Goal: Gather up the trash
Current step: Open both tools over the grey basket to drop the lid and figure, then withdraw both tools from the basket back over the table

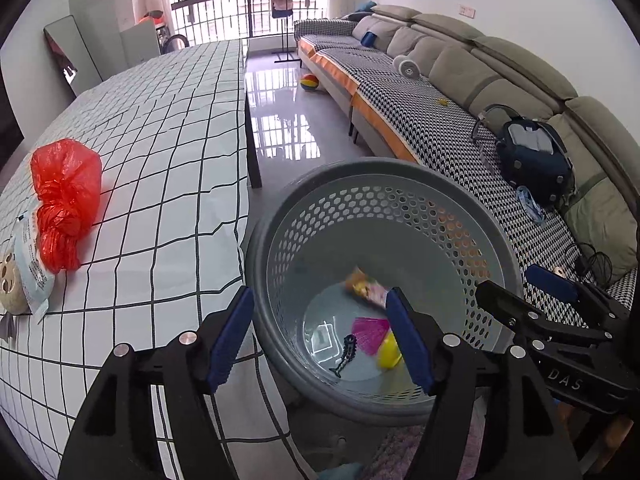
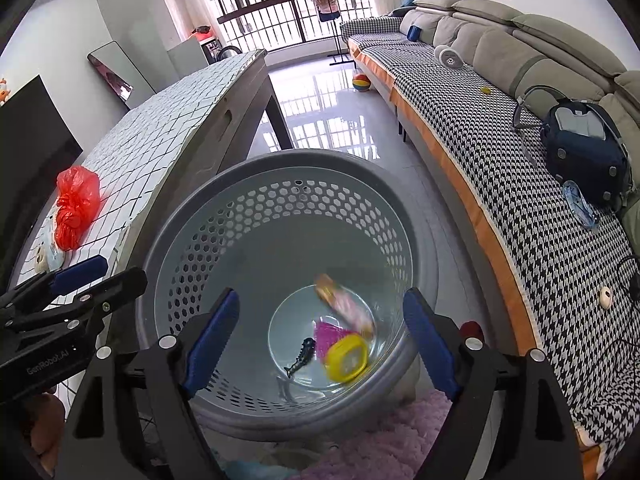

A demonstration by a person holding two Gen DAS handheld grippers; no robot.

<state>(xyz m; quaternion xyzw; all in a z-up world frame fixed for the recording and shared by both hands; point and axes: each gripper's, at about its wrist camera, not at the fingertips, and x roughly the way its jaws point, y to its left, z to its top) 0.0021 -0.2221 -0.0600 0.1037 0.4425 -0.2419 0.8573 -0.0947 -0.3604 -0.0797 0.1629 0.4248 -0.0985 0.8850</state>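
Note:
A grey perforated trash basket point(image 1: 460, 216) point(image 2: 224, 216) stands on the floor beside the table. Inside lie a blurred orange-pink wrapper point(image 1: 366, 286) point(image 2: 340, 300), a magenta piece point(image 1: 370, 332) point(image 2: 326, 334), a yellow round item point(image 1: 389, 354) point(image 2: 347, 358) and a small black fish-shaped thing point(image 1: 345, 354) point(image 2: 301, 357). My left gripper point(image 1: 320, 336) is open and empty over the basket's left rim. My right gripper point(image 2: 322, 346) is open and empty above the basket. A red plastic bag point(image 1: 64, 200) point(image 2: 76, 208) and a white packet point(image 1: 30, 268) point(image 2: 54, 250) lie on the checked tablecloth point(image 1: 168, 160).
A long sofa point(image 1: 460, 80) point(image 2: 520, 100) with a houndstooth cover runs along the right, with a dark blue bag point(image 1: 532, 156) point(image 2: 584, 144) on it. A coloured ball point(image 1: 309, 82) lies on the tiled floor. A pink rug point(image 2: 380, 448) lies below the basket.

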